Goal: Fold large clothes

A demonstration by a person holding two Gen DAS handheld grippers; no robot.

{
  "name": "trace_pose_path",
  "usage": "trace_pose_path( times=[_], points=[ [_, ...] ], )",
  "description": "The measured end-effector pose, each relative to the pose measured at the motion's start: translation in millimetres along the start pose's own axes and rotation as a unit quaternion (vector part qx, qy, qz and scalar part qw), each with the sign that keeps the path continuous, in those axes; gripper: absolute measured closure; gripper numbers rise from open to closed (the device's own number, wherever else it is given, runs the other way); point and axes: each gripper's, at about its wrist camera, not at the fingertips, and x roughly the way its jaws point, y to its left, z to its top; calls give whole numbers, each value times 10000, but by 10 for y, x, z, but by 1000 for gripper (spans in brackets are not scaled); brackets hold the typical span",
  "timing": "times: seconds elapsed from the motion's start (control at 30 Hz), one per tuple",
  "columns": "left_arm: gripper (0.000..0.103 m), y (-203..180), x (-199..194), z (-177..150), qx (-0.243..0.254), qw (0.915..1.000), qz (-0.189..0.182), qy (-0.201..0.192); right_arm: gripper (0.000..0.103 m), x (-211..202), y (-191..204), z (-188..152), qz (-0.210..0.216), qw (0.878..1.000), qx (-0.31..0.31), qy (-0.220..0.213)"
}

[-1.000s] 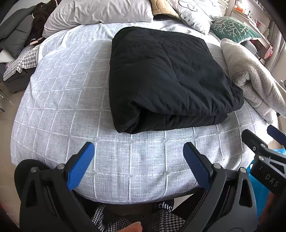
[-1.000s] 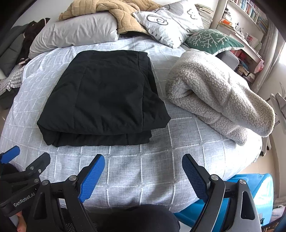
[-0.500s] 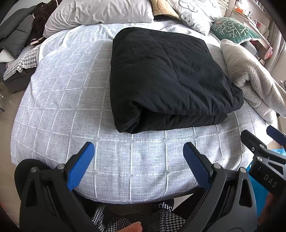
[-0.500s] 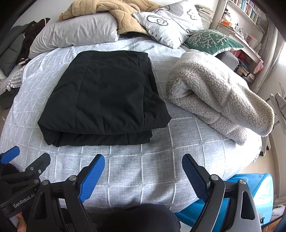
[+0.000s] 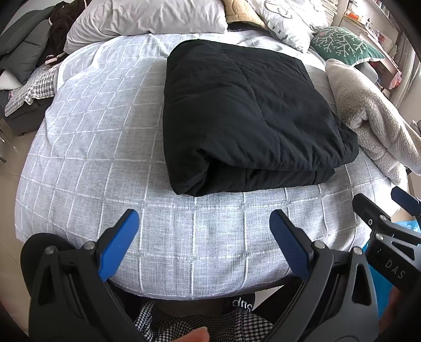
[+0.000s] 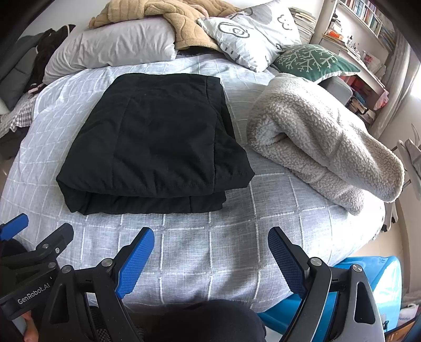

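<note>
A black padded garment lies folded into a thick rectangle in the middle of the bed. My left gripper hangs open over the bed's near edge, short of the garment, nothing between its blue pads. My right gripper is open too, empty, just in front of the garment's near right corner. Each gripper shows at the side of the other's view: the right one and the left one.
The bed has a grey checked cover. A folded cream fleece lies right of the black garment. Pillows and a tan blanket crowd the head end. A blue bin stands by the bed's near right corner.
</note>
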Motion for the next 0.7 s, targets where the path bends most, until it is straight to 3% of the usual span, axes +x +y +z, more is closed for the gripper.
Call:
trace_pose_path(
  times=[0.7],
  points=[
    [4, 117, 97, 15, -61, 9999, -120, 87, 13, 79, 123, 4, -73, 9999, -72, 116]
  ],
)
